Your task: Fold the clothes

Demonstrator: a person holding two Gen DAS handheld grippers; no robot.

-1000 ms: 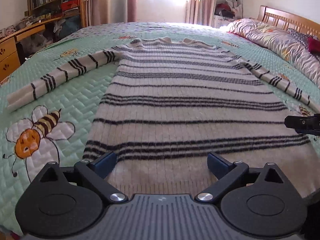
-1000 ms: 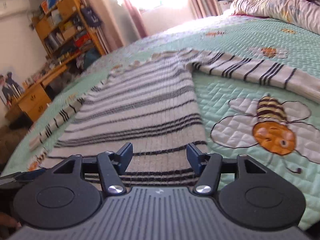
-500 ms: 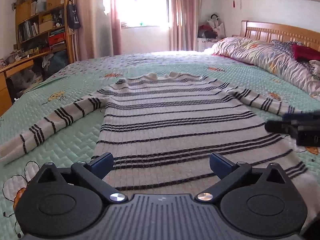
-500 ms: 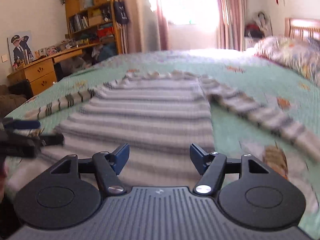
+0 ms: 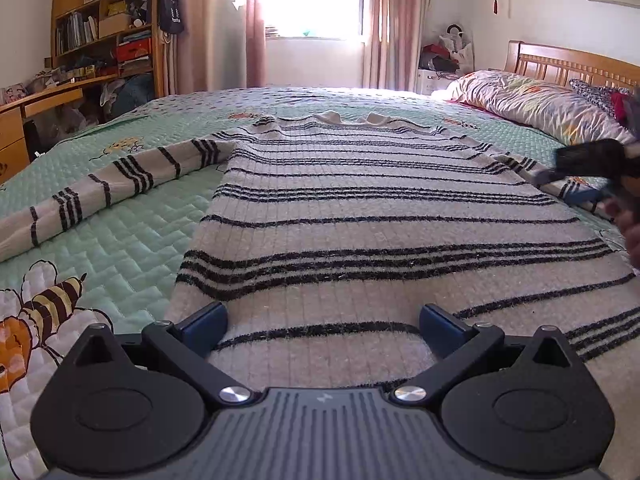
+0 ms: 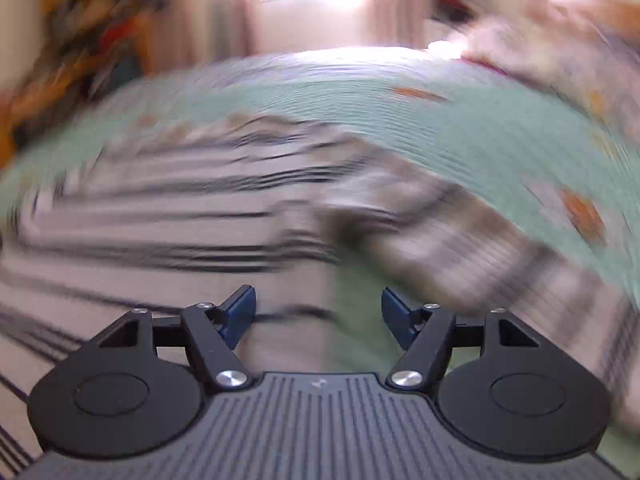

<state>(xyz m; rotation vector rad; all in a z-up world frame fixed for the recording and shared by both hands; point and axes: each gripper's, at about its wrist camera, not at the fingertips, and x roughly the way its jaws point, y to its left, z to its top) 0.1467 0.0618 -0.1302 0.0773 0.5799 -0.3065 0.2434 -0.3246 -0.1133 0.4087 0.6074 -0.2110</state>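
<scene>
Bedroom scene: striped sweater (image 5: 384,216) lies flat on the green quilt (image 5: 132,236). Left gripper (image 5: 322,320) hovers spread over its hem; right gripper (image 6: 318,312), jaws just widening, empty, by the sleeve.

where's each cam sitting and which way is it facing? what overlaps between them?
Left wrist: on the left gripper, low over the striped sweater hem, facing the window; its open fingers and the right gripper at right edge show.
Right wrist: on the right gripper, facing the sweater's sleeve; heavily blurred; open fingers show.
Shared: sweater, green bedspread, window.
</scene>
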